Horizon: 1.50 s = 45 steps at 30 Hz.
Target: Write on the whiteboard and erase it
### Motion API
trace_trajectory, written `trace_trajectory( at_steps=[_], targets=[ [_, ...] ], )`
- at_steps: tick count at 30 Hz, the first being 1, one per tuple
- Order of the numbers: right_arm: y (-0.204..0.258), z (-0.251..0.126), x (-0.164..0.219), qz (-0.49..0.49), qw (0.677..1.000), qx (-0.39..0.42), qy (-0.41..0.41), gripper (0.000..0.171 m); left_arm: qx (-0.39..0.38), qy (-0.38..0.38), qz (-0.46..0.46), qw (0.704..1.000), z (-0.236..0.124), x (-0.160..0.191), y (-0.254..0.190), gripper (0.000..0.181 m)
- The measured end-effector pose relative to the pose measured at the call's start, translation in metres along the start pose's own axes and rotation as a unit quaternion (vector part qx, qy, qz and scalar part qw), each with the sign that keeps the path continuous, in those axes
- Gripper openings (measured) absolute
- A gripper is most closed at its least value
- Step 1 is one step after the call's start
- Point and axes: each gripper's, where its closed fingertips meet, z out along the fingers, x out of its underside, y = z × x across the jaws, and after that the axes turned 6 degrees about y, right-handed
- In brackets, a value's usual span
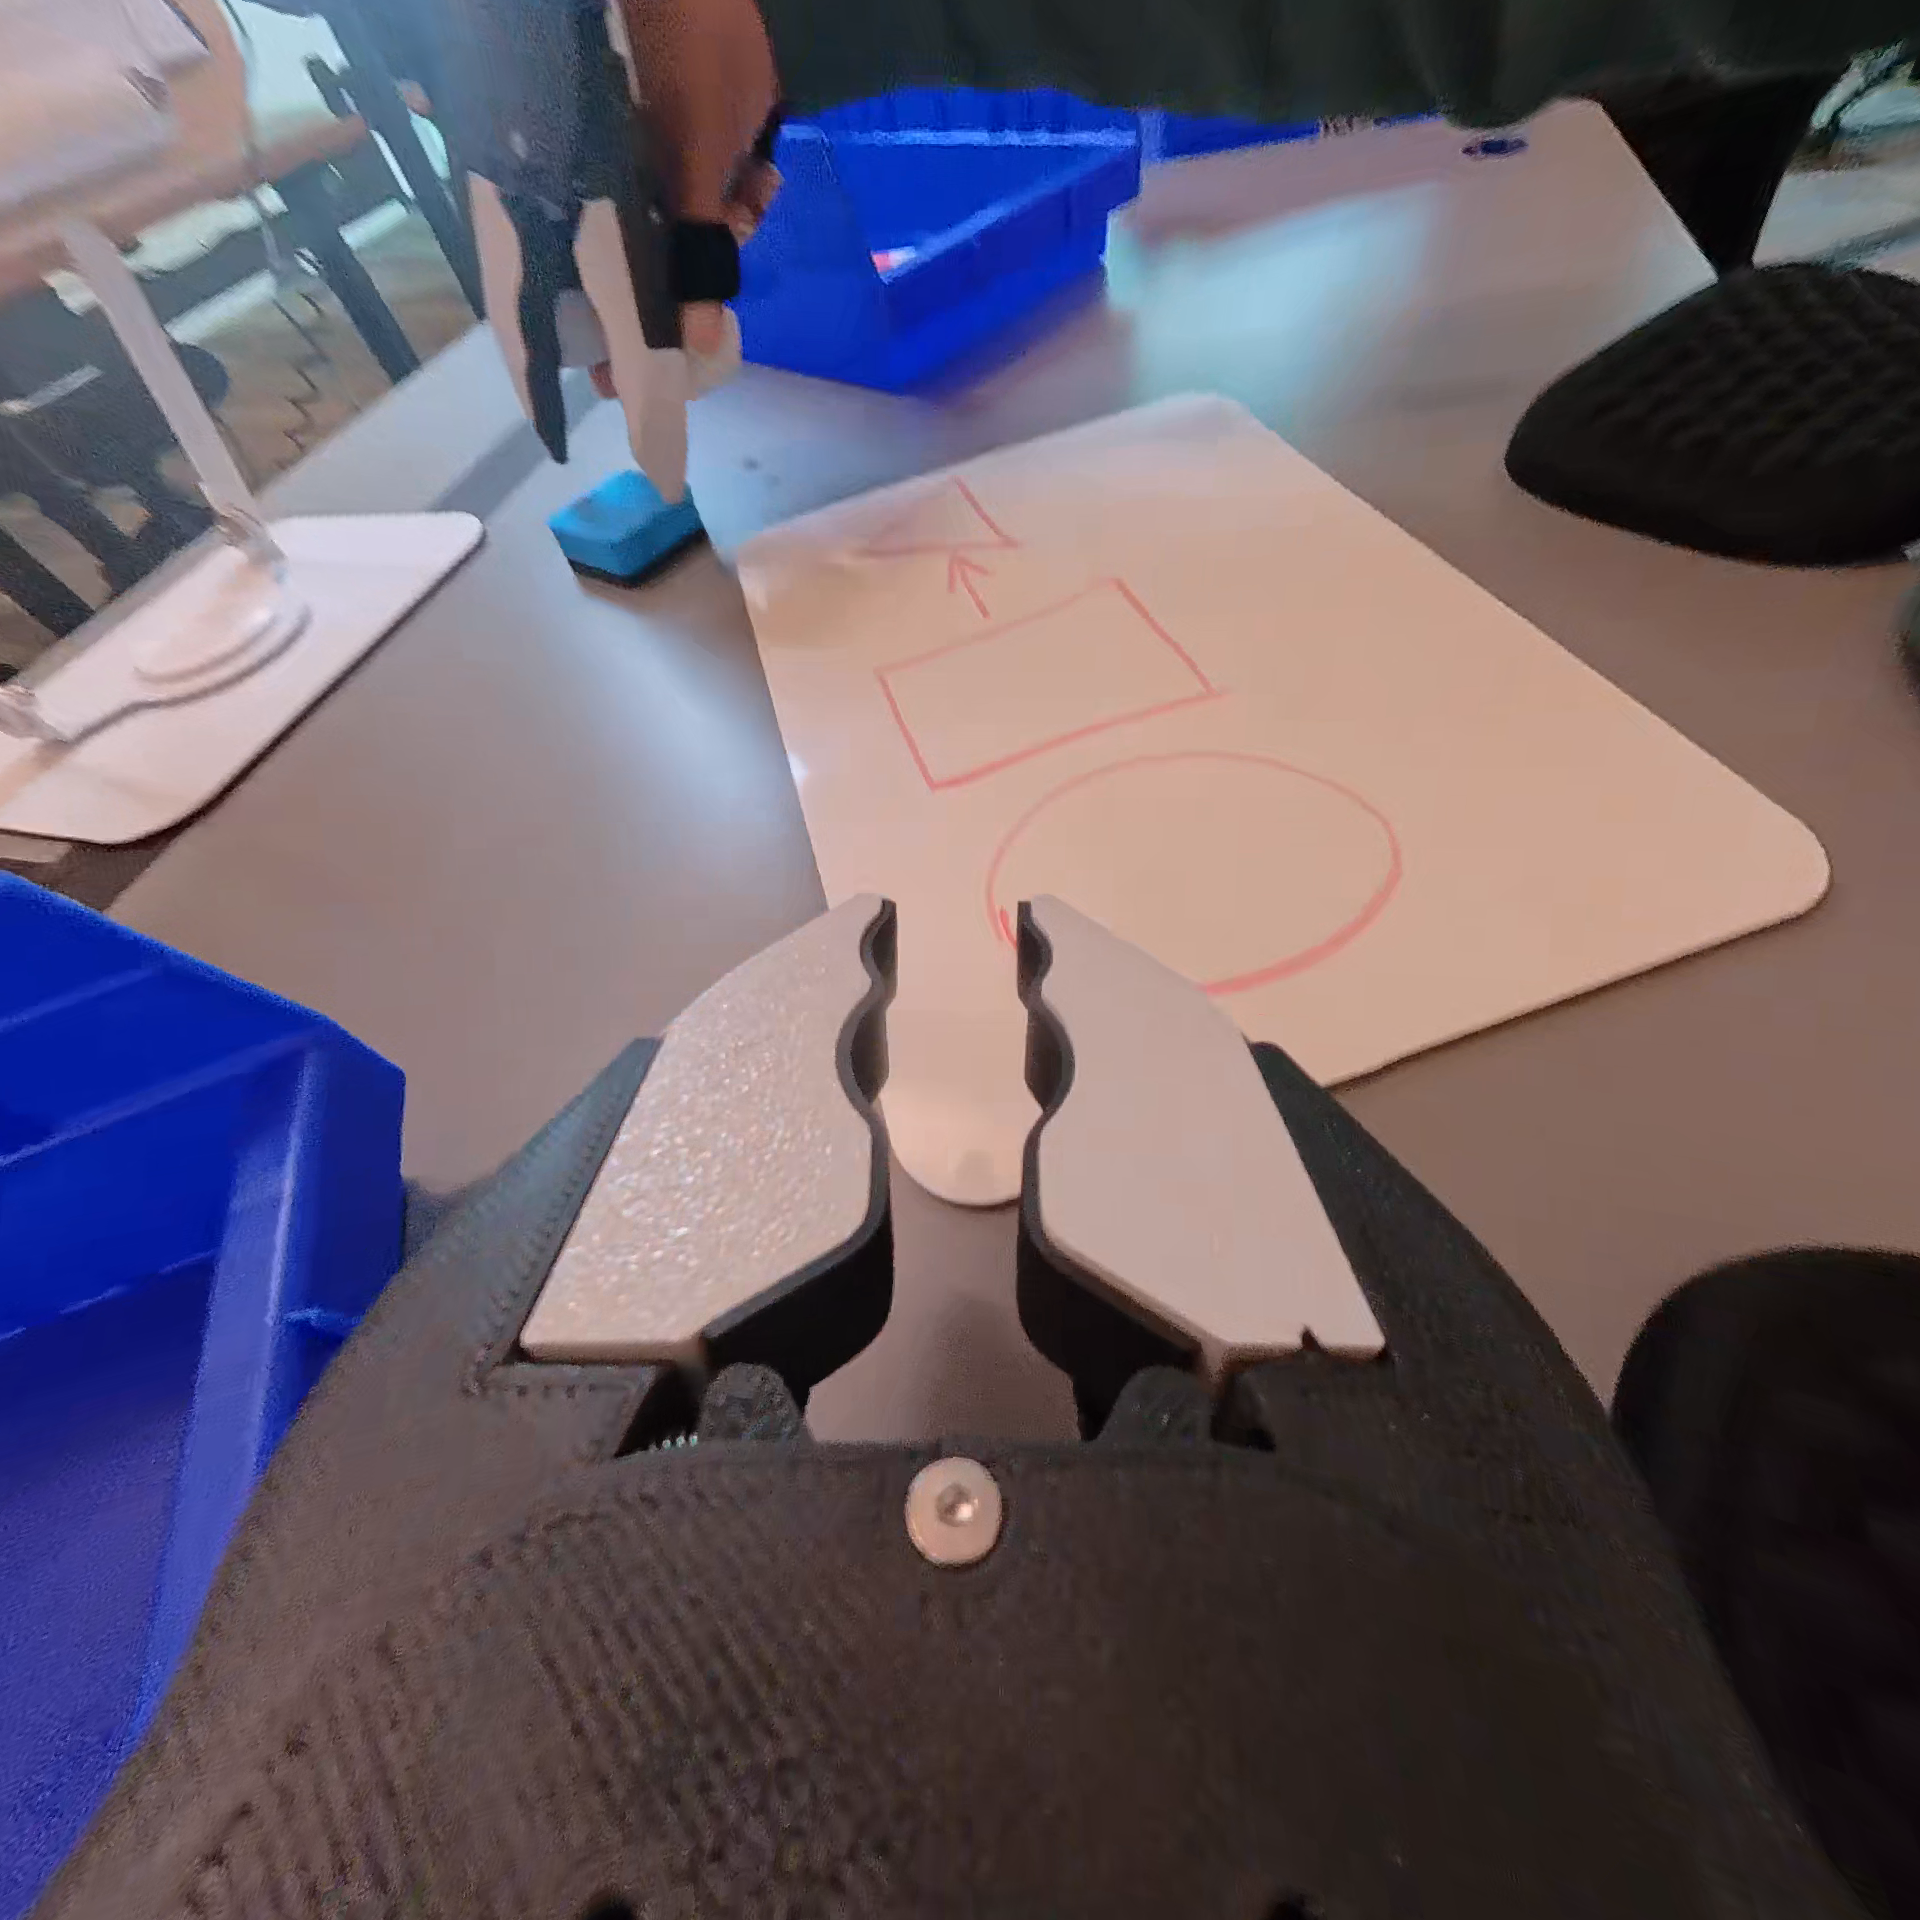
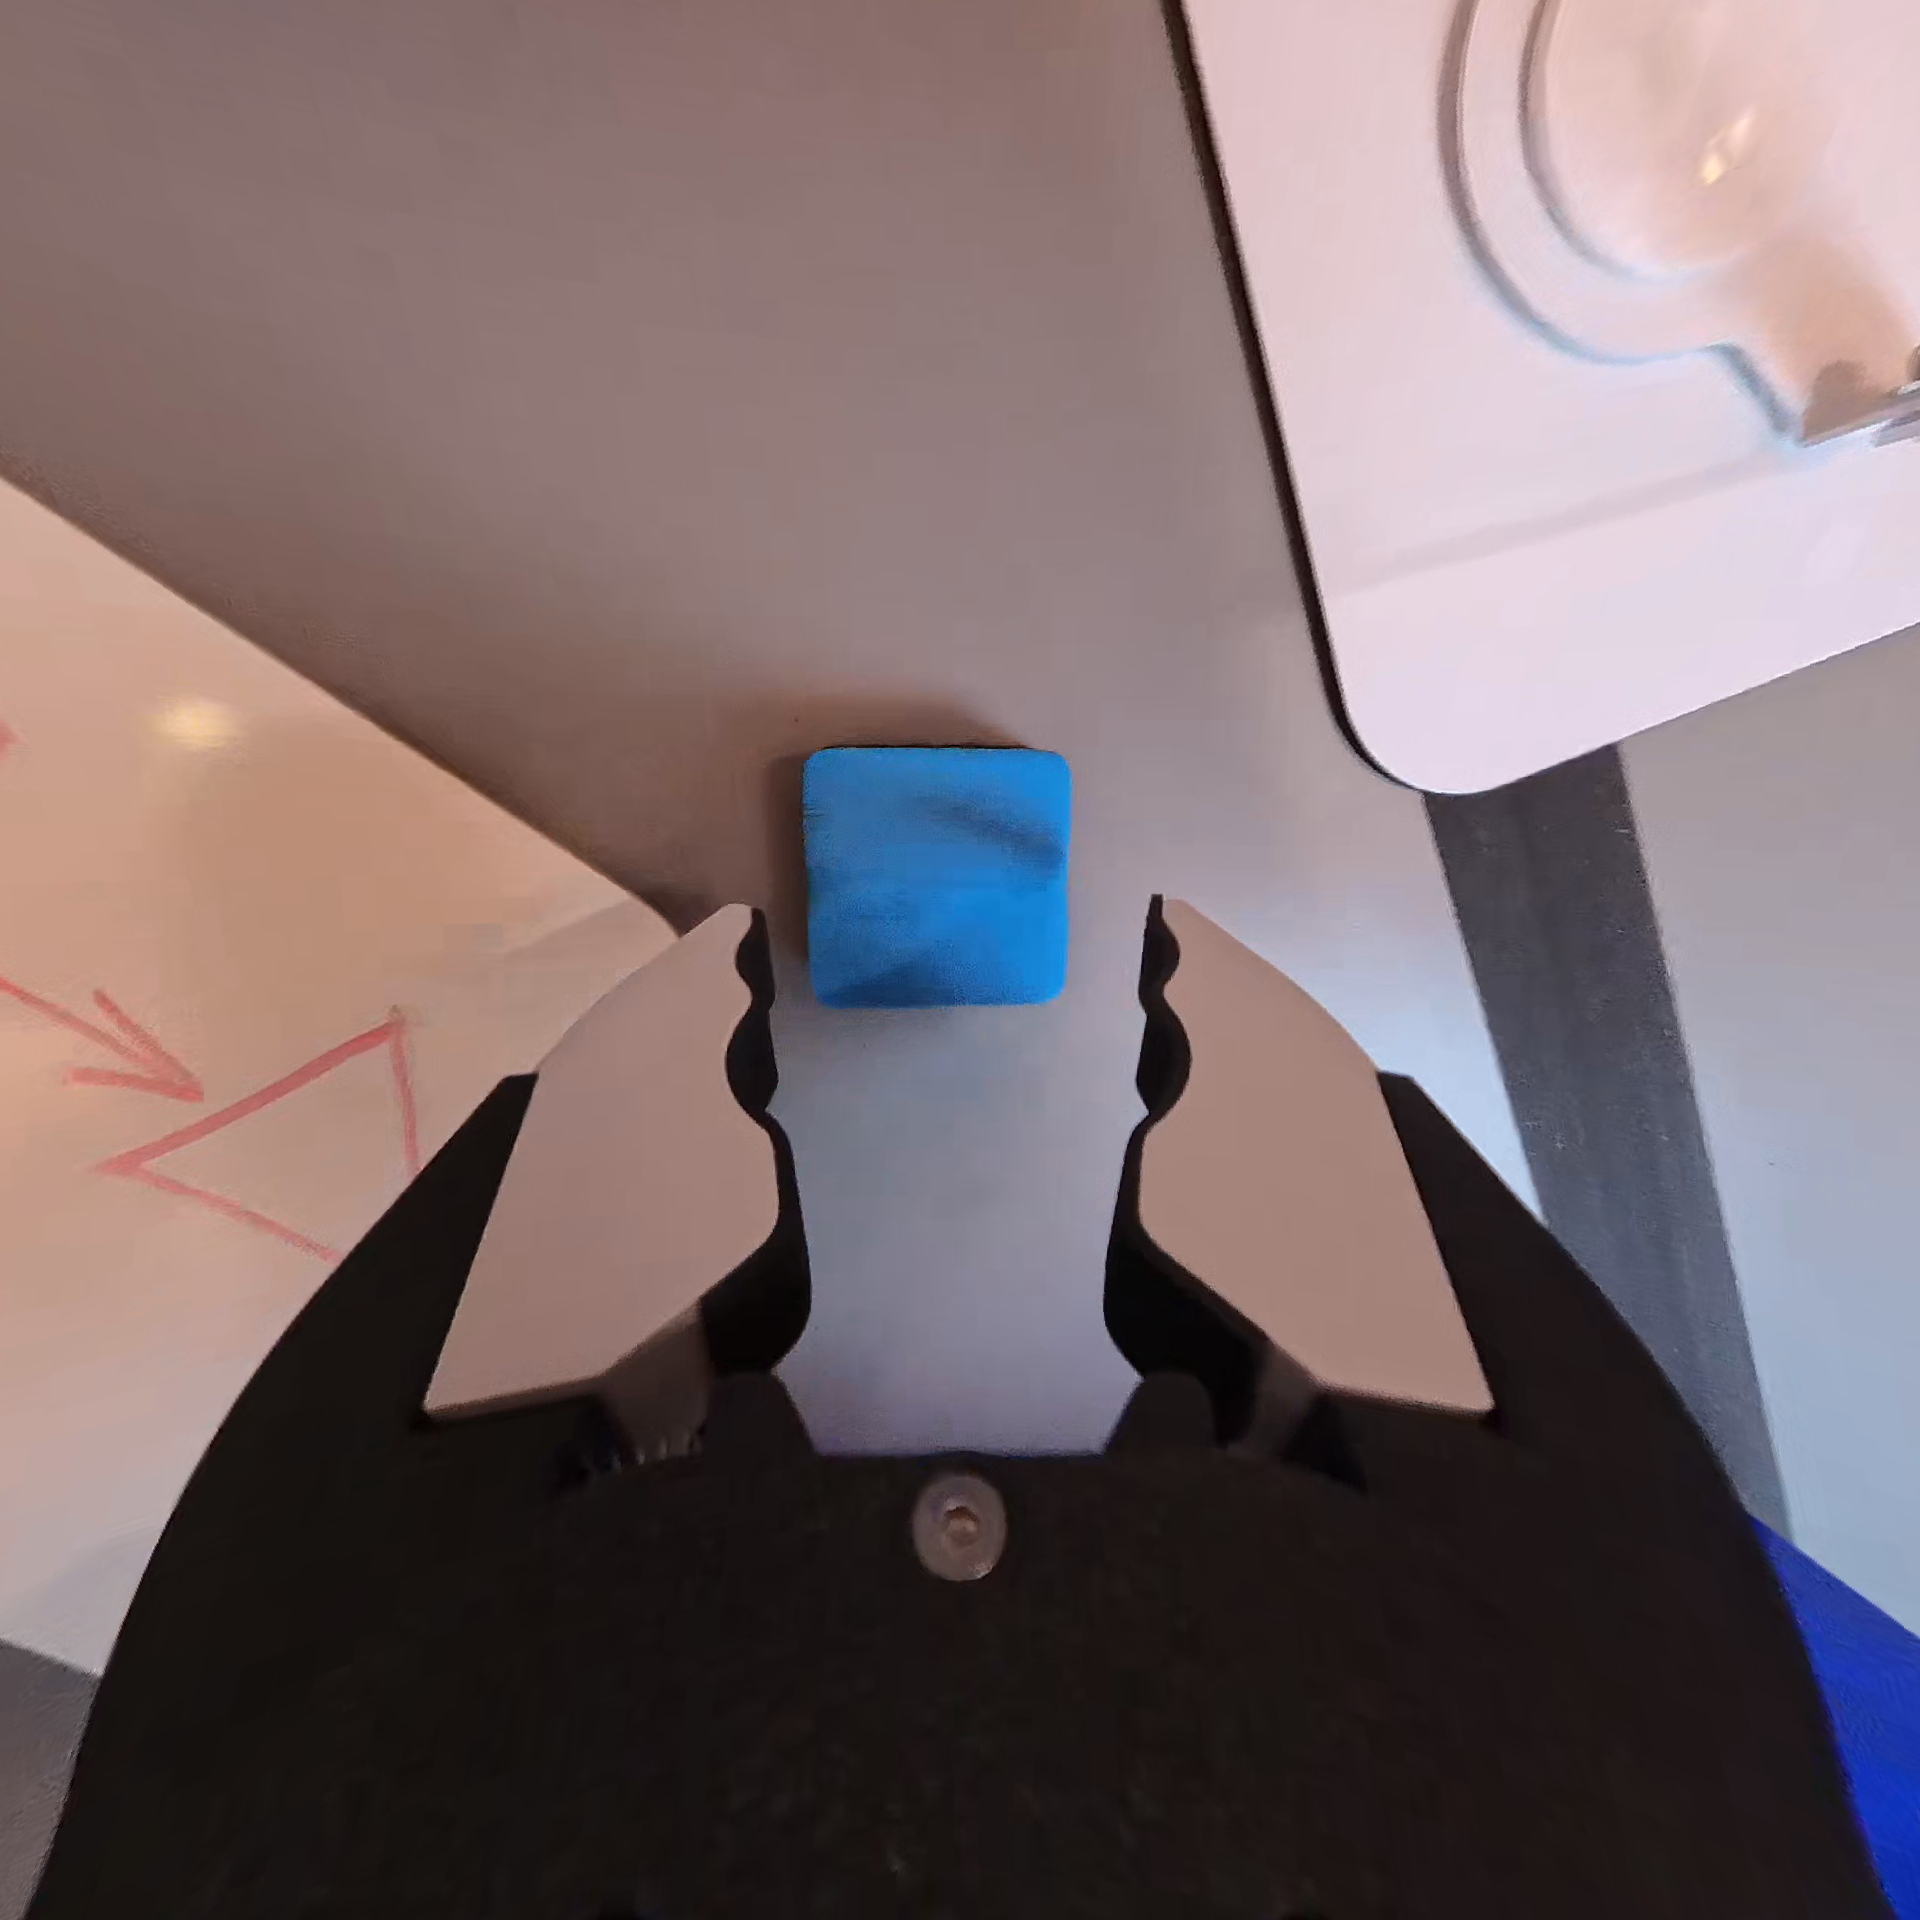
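A white whiteboard (image 1: 1455, 644) lies flat on the grey table, with a red triangle, arrow, rectangle and circle drawn on it. It also shows at the left of the right wrist view (image 2: 208, 831). A blue square eraser (image 1: 623, 530) lies on the table just off the board's far left corner. My right gripper (image 2: 953, 909) is open and points down at the eraser (image 2: 935, 878), which sits just ahead between the fingertips, apart from both. It also shows in the left wrist view (image 1: 613, 468). My left gripper (image 1: 956, 920) is slightly open and empty above the board's near corner.
A white base plate with a clear stand (image 1: 260, 644) lies left of the eraser, also seen in the right wrist view (image 2: 1558, 416). Blue bins stand at the back (image 1: 935, 239) and near left (image 1: 156, 1195). Black mesh chair parts (image 1: 1745, 416) are at the right. My hands' fingertips stand some 30 cm from each other.
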Motion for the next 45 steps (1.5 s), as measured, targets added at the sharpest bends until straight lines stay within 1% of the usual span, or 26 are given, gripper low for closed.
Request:
trace_trajectory(
  at_steps=[2,4,5,7,11,13,15,18,20,23,24,26,28,30,32,33,35,36,37,38,39,41,42,43,45],
  targets=[
    [0.001,0.01,-0.001,0.008,1.0,-0.019,0.005,0.069,0.012,0.02,-0.001,1.0,-0.003,0.008,0.0,0.026],
    [0.0,0.015,-0.001,0.005,1.0,-0.02,0.01,0.067,0.018,0.03,-0.009,0.999,-0.007,0.016,0.001,0.028],
    [0.0,0.017,-0.003,0.004,1.0,-0.023,0.01,0.065,0.02,0.035,-0.013,0.999,-0.008,0.02,0.003,0.028],
    [0.002,0.019,-0.004,0.0,0.999,-0.032,0.009,0.052,0.023,0.044,-0.021,0.999,-0.009,0.027,0.005,0.029],
    [0.005,0.016,-0.006,-0.003,0.999,-0.034,0.003,0.05,0.043,0.072,-0.026,0.996,-0.008,0.036,0.0,0.027],
    [0.009,0.005,-0.01,-0.006,1.0,-0.024,-0.018,0.05,0.055,0.09,-0.026,0.994,-0.008,0.041,-0.004,0.029],
    [0.028,-0.015,-0.016,-0.02,0.998,-0.028,-0.049,0.05,0.063,0.108,-0.028,0.992,-0.008,0.047,-0.006,0.034],
    [0.069,-0.037,-0.002,-0.059,0.997,-0.035,-0.044,0.05,0.073,0.124,-0.023,0.989,-0.008,0.053,-0.01,0.034],
    [0.095,-0.035,0.017,-0.064,0.996,-0.047,-0.03,0.05,0.076,0.134,-0.019,0.988,-0.005,0.056,-0.013,0.036],
    [0.125,-0.012,0.058,-0.071,0.996,-0.048,0.02,0.05,0.074,0.159,-0.013,0.984,0.0,0.062,-0.017,0.041],
    [0.133,-0.014,0.06,-0.065,0.997,-0.043,-0.001,0.05,0.07,0.166,-0.01,0.984,0.001,0.063,-0.018,0.043],
    [0.155,-0.018,0.071,-0.074,0.996,-0.053,0.006,0.05,0.07,0.173,-0.014,0.982,0.002,0.062,-0.02,0.045],
    [0.166,-0.021,0.079,-0.094,0.994,-0.051,0.031,0.05,0.073,0.173,-0.016,0.982,0.003,0.062,-0.022,0.045],
    [0.147,-0.019,0.075,-0.068,0.997,-0.028,0.035,0.05,0.079,0.175,-0.015,0.981,0.006,0.06,-0.026,0.046],
    [0.131,-0.013,0.06,-0.019,0.999,-0.038,0.007,0.05,0.079,0.179,-0.011,0.981,0.007,0.059,-0.028,0.046],
    [0.139,-0.011,0.048,-0.027,0.998,-0.049,-0.016,0.05,0.078,0.183,-0.013,0.98,0.007,0.059,-0.029,0.046],
    [0.181,-0.011,0.03,-0.086,0.993,-0.075,-0.037,0.05,0.079,0.185,-0.014,0.979,0.006,0.059,-0.03,0.046],
    [0.202,-0.013,0.029,-0.115,0.989,-0.084,-0.033,0.05,0.079,0.186,-0.014,0.979,0.005,0.06,-0.03,0.046],
    [0.212,-0.015,0.034,-0.137,0.987,-0.081,-0.021,0.05,0.079,0.186,-0.013,0.979,0.005,0.06,-0.03,0.045],
    [0.21,-0.017,0.042,-0.136,0.988,-0.077,-0.008,0.05,0.078,0.186,-0.013,0.979,0.006,0.06,-0.03,0.045],
    [0.196,-0.018,0.051,-0.105,0.992,-0.072,0.005,0.05,0.078,0.188,-0.011,0.979,0.006,0.059,-0.031,0.045],
    [0.146,-0.017,0.068,-0.021,0.999,-0.046,0.014,0.05,0.077,0.192,-0.009,0.978,0.006,0.059,-0.031,0.044],
    [0.136,-0.016,0.066,0.008,0.998,-0.054,0.003,0.05,0.079,0.192,-0.007,0.978,0.006,0.059,-0.032,0.046],
    [0.136,-0.014,0.059,0.01,0.998,-0.056,-0.01,0.05,0.08,0.192,-0.004,0.978,0.006,0.059,-0.033,0.047],
    [0.155,-0.011,0.04,-0.039,0.998,-0.043,-0.024,0.051,0.089,0.19,0.024,0.977,0.005,0.057,-0.037,0.042]
  ],
)
